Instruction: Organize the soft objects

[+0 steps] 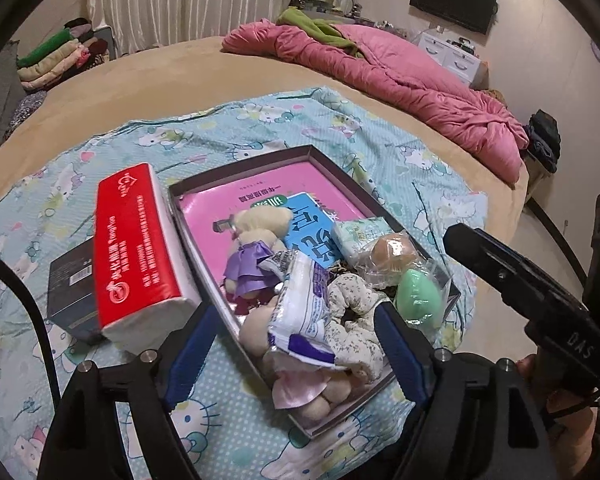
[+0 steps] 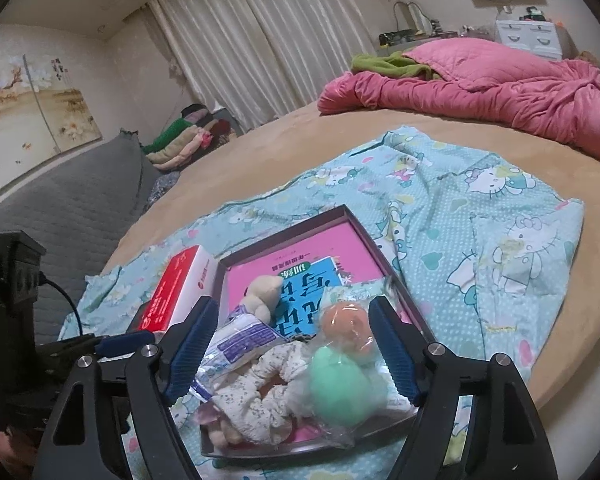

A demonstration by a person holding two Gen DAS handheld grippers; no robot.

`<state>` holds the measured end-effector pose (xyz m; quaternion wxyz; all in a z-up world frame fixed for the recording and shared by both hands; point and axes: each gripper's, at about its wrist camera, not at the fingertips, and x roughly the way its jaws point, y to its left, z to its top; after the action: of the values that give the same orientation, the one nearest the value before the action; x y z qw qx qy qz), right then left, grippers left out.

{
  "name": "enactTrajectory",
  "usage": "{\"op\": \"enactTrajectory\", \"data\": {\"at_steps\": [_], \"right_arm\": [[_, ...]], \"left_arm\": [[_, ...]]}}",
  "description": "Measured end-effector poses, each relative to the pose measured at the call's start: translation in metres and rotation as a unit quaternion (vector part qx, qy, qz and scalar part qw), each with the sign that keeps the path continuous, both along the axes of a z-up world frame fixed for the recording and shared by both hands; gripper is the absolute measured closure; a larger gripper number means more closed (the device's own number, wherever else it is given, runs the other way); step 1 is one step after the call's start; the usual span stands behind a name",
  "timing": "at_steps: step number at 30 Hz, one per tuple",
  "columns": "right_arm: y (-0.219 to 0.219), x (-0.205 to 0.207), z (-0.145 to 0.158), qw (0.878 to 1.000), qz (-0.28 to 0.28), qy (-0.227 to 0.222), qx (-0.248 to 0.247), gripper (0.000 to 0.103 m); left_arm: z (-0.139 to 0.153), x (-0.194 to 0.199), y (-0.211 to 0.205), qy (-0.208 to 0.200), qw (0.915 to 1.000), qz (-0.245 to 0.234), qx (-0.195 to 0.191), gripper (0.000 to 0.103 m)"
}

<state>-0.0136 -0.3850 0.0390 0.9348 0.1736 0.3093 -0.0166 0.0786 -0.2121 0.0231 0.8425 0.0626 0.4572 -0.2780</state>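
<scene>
Bedspread (image 1: 228,432) with cartoon cats carries the shallow tray (image 1: 236,172), over which your left gripper (image 1: 296,344) and right gripper (image 2: 290,346) hover with fingers apart, holding nothing. Nearest you, the floral scrunchie (image 2: 256,396) and crinkly tissue pack (image 1: 300,312) look light and compressible; pinch each across its bulk. Farther in, the plush doll (image 1: 256,248) should yield, so grip its torso.
</scene>
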Motion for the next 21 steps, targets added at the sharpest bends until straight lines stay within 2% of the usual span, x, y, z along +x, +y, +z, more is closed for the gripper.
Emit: {"op": "enactTrajectory", "data": {"at_steps": [8, 17, 21], "right_arm": [[0.02, -0.012, 0.014, 1.0, -0.012, 0.007, -0.015, 0.023], [0.048, -0.039, 0.032, 0.998, -0.033, 0.035, -0.05, 0.022], [0.061, -0.052, 0.031, 0.996, -0.031, 0.05, -0.068, 0.022]], "left_arm": [[0.007, -0.012, 0.019, -0.011, 0.9997, 0.024, 0.002, 0.017], [0.013, -0.034, 0.046, -0.02, 0.9971, 0.071, 0.02, 0.016], [0.016, -0.049, 0.059, -0.026, 0.9955, 0.087, 0.027, 0.016]]}}
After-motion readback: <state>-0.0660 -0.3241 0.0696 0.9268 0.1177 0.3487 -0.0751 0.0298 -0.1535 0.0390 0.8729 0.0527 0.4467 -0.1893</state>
